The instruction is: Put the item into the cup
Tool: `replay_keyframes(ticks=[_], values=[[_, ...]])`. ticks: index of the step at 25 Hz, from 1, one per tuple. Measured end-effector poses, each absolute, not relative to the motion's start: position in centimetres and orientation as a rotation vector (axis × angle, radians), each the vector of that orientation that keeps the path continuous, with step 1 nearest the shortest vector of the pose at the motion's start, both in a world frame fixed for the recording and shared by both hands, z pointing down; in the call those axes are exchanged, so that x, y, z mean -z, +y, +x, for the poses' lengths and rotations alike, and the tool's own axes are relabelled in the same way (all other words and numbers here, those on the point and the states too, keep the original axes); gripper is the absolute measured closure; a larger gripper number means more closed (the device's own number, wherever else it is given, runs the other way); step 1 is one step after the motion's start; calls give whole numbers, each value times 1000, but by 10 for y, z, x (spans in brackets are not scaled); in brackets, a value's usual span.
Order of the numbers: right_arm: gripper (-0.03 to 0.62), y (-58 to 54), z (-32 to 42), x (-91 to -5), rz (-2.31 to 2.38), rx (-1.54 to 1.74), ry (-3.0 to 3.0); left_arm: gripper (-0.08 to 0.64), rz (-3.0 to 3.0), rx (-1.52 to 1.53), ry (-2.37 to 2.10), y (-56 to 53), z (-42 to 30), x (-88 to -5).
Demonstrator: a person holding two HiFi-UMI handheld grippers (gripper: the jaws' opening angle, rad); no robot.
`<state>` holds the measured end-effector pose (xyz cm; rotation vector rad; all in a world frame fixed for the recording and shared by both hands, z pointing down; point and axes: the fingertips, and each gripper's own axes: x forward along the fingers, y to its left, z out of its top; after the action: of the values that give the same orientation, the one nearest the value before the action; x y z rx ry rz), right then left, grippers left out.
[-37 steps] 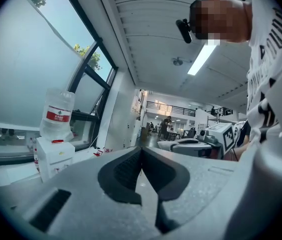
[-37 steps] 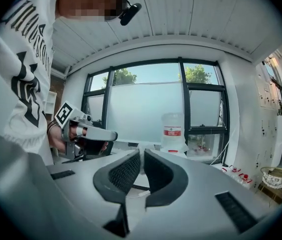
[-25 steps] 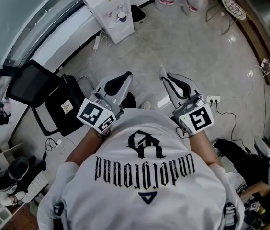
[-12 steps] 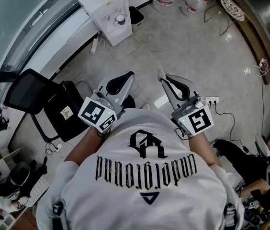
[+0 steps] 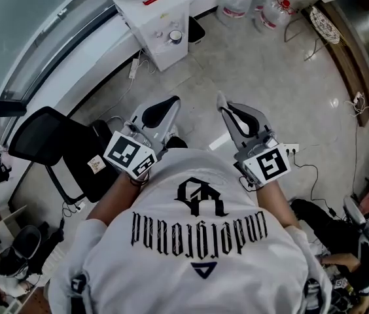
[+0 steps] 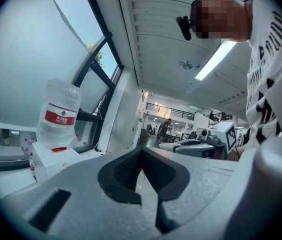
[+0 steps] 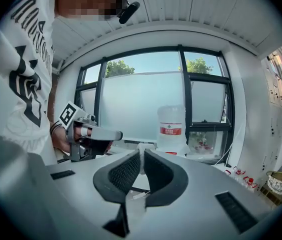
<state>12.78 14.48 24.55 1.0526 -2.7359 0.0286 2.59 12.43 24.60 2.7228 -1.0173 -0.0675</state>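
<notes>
My right gripper (image 5: 223, 107) is held out in front of the person's chest, above the floor, shut on a small white item (image 5: 221, 99) that sticks out past its tips. In the right gripper view the thin whitish item (image 7: 140, 154) is pinched between the black pads (image 7: 126, 171). My left gripper (image 5: 173, 102) is level with it on the left, its jaws shut with nothing between them; its tips (image 6: 142, 151) meet in the left gripper view. No cup shows in any view.
A white water dispenser (image 5: 156, 23) with a bottle (image 6: 59, 113) stands by the window wall ahead. Spare water bottles (image 5: 256, 4) sit on the floor at the back. A black chair (image 5: 48, 136) is at the left, a power strip (image 5: 292, 136) with cables at the right.
Both grippers keep their pose in front of the chest. The floor and the dispenser have slid slightly down and right in the head view.
</notes>
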Motion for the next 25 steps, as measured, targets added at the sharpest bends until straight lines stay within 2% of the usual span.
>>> replay_keyframes(ticks=[14,25], values=[[560,66,40,-241,1053,-27,-2714,545,2721,86,-1039,48,-68,-242],[560,33,40,-254,1026,-72,-2709,545,2693,45,-1096,8,-85,-254]])
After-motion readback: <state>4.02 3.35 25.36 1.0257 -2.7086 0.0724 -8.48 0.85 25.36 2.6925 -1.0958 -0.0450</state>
